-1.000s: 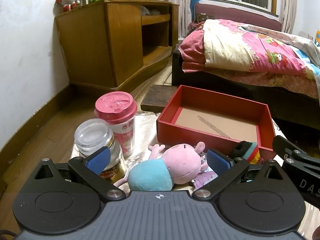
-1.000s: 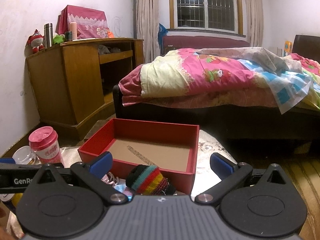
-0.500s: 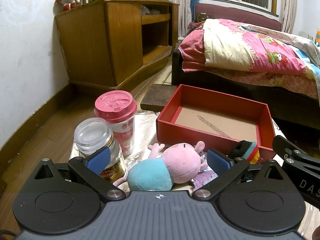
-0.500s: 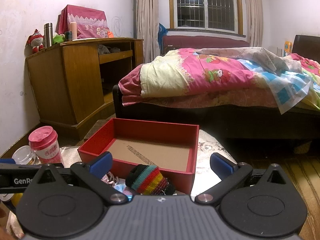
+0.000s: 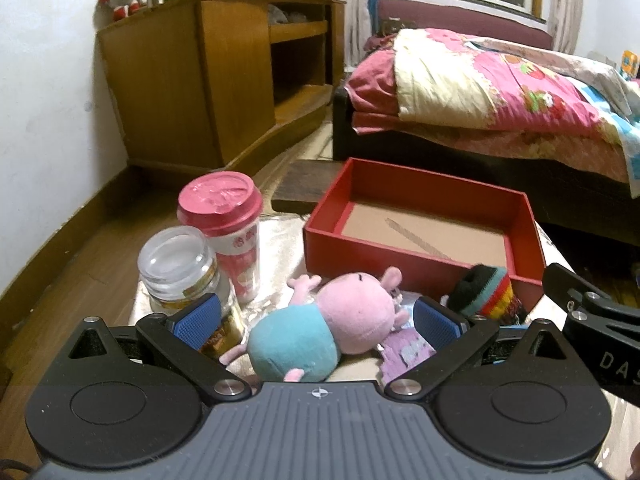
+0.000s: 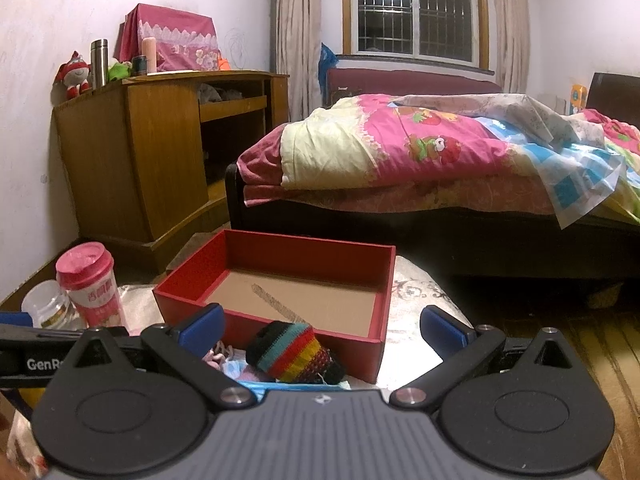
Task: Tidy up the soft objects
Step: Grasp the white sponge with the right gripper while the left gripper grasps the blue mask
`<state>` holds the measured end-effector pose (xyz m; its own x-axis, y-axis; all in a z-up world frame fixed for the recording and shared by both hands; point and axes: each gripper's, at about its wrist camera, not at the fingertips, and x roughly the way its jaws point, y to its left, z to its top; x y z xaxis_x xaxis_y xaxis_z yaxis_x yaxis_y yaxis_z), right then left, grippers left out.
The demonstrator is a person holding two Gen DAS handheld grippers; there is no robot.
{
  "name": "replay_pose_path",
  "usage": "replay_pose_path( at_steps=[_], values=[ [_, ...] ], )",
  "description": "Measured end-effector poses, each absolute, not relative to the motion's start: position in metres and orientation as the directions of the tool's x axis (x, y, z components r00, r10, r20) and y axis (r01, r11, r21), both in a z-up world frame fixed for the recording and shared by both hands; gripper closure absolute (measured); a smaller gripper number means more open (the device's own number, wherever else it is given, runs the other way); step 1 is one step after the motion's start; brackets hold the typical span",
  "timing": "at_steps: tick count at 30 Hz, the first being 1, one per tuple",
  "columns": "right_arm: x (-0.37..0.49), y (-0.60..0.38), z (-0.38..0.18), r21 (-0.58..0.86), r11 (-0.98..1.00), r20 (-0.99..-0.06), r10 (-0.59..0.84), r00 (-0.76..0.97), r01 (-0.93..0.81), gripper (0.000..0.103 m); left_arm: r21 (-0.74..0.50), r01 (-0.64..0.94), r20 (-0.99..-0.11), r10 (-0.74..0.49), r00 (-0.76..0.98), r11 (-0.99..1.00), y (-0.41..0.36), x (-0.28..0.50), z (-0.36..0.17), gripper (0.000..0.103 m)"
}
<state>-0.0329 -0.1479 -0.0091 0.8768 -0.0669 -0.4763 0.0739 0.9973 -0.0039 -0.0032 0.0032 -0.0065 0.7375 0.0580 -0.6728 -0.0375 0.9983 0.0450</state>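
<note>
Both grippers (image 5: 318, 322) (image 6: 320, 328) wide open — holding nothing.

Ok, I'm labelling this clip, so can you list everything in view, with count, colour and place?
plush pig: 1, pink and blue, between the left fingers
striped knit item: 1, multicolour with black, against the box's near wall
red box: 1, red with brown floor, nothing inside
lidded cup: 1, pink, left of the box
clear jar: 1, clear, beside the cup
purple cloth: 1, under the pig
cabinet: 1, wooden, by the wall
bed: 1, pink quilt
left gripper: open
right gripper: open
</note>
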Motion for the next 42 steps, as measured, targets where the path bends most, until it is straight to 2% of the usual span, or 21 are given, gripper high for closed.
replay_pose_path(
  at_steps=[8,14,20,25,28,29,30,32,35,39,42],
  values=[
    [-0.054,-0.167,-0.021,-0.040,0.997,-0.523,-0.072,0.849,0.059,0.019,0.083,0.064,-0.712,0.014,0.702,0.994,0.001,-0.025,-0.022,0.005],
    [-0.075,-0.152,-0.052,-0.125,0.964,-0.632,0.104,0.768,-0.233,0.019,0.071,0.046,-0.727,0.020,0.687,0.996,0.021,-0.031,-0.024,0.005],
    [-0.094,-0.116,-0.073,-0.189,0.788,-0.688,0.320,0.652,-0.586,0.019,0.042,0.073,-0.743,-0.018,0.670,0.996,0.033,-0.037,-0.025,0.006],
    [-0.090,-0.091,-0.093,-0.230,0.663,-0.759,0.336,0.558,-0.712,0.022,0.015,0.120,-0.767,-0.065,0.639,0.993,0.036,-0.042,-0.030,0.005],
    [-0.082,-0.087,-0.102,-0.230,0.641,-0.793,0.313,0.523,-0.732,0.028,0.020,0.138,-0.769,-0.073,0.635,0.990,0.035,-0.043,-0.031,0.005],
    [-0.080,-0.087,-0.107,-0.224,0.645,-0.809,0.295,0.508,-0.731,0.039,0.023,0.140,-0.770,-0.072,0.635,0.990,0.036,-0.043,-0.032,0.005],
    [-0.076,-0.088,-0.112,-0.203,0.652,-0.829,0.282,0.483,-0.730,0.059,0.024,0.141,-0.771,-0.071,0.633,0.990,0.036,-0.043,-0.032,0.005],
    [-0.070,-0.092,-0.119,-0.146,0.692,-0.853,0.275,0.445,-0.707,0.060,0.017,0.137,-0.774,-0.074,0.629,0.990,0.038,-0.041,-0.033,0.005],
    [-0.075,-0.095,-0.116,-0.139,0.700,-0.860,0.265,0.435,-0.701,0.063,-0.002,0.152,-0.775,-0.097,0.624,0.988,0.039,-0.037,-0.032,0.005],
    [-0.073,-0.120,-0.098,0.036,0.784,-0.877,0.322,0.357,-0.620,0.065,0.001,0.233,-0.750,-0.153,0.644,0.972,0.024,-0.038,-0.024,0.006],
    [-0.075,-0.156,-0.073,0.051,0.854,-0.853,0.307,0.422,-0.519,0.065,0.042,0.324,-0.726,-0.194,0.660,0.945,0.001,-0.039,-0.021,0.006]
  ],
)
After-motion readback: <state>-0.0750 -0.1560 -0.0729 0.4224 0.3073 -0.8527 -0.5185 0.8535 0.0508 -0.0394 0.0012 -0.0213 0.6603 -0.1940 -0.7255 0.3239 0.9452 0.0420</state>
